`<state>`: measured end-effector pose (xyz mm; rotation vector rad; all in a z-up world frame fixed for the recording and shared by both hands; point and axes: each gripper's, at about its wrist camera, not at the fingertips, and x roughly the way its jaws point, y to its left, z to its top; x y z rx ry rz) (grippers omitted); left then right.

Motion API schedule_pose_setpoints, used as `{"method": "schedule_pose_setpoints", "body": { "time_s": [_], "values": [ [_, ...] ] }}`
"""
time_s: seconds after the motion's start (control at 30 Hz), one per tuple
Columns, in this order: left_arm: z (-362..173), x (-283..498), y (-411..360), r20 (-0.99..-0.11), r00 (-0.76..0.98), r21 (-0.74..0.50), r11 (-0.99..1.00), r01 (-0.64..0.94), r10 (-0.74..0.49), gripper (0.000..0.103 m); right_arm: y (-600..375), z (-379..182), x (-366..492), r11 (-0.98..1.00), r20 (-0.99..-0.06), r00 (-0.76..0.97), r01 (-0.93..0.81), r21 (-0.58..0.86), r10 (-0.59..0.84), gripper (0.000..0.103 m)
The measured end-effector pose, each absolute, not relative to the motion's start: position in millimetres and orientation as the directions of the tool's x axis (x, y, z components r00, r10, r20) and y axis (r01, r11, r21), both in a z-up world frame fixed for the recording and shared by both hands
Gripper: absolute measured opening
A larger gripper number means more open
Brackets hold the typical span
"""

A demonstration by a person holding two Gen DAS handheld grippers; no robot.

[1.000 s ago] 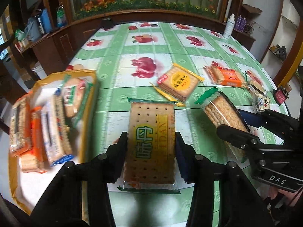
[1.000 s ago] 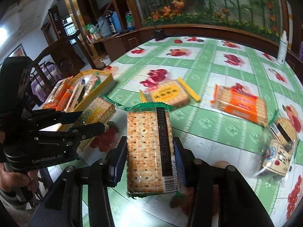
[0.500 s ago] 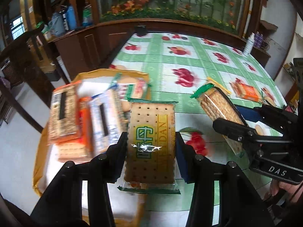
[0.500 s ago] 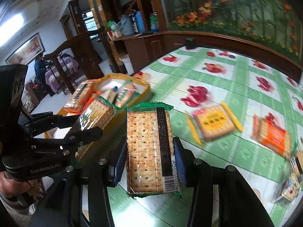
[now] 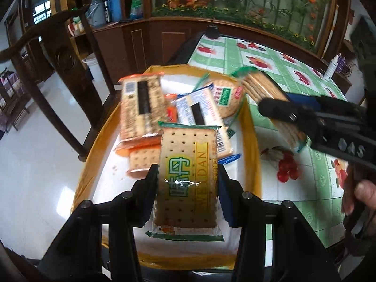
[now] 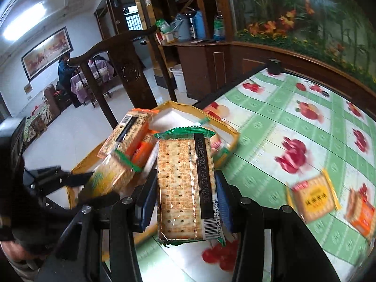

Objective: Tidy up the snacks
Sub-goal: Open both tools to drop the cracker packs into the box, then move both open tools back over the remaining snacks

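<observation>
While hanging over the yellow tray, each claw is pinching a cracker pack: left claw the label-up pack, right claw the barcode-up pack.

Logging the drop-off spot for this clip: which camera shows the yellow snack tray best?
The left wrist view. It looks down into the yellow tray, showing most of its rim, its white floor and the packets inside. The right wrist view catches the tray obliquely, largely hidden behind the cracker packs held in front of it.

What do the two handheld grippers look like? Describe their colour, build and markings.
Both the left gripper and right gripper are black, with angular linkage arms, silver pivot screws and blue finger pads. White lettering marks each body's side; it is too blurred to read.
</observation>
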<state>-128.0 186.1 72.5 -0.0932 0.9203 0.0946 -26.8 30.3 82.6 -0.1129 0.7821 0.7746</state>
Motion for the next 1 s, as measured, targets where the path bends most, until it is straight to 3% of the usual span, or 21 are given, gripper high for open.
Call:
{"method": "schedule_pose_setpoints", "body": {
  "time_s": [0.4,0.57,0.8,1.0],
  "values": [
    [52.6,-132.4,210.9,-0.818,0.574,-0.065,0.983,-0.172,0.046,0.049,101.1,57.5,-15.1,0.709,-0.739,0.395,-0.687,0.156,0.546,0.047],
    [52.4,-134.4,209.6,-0.81,0.583,-0.054,0.982,-0.179,0.062,0.05,98.3,57.2,-18.6,0.699,-0.719,0.379,-0.685,0.207,0.583,0.051],
    [64.7,-139.4,205.2,-0.771,0.628,-0.047,0.976,-0.214,0.101,0.086,74.1,72.9,-24.5,0.702,-0.677,0.396,-0.666,0.252,0.62,0.064],
    [75.8,-142.4,205.8,-0.753,0.645,-0.036,0.97,-0.239,0.131,0.088,56.5,73.2,-19.7,0.763,-0.682,0.47,-0.614,0.203,0.56,0.064]
  ]
}}
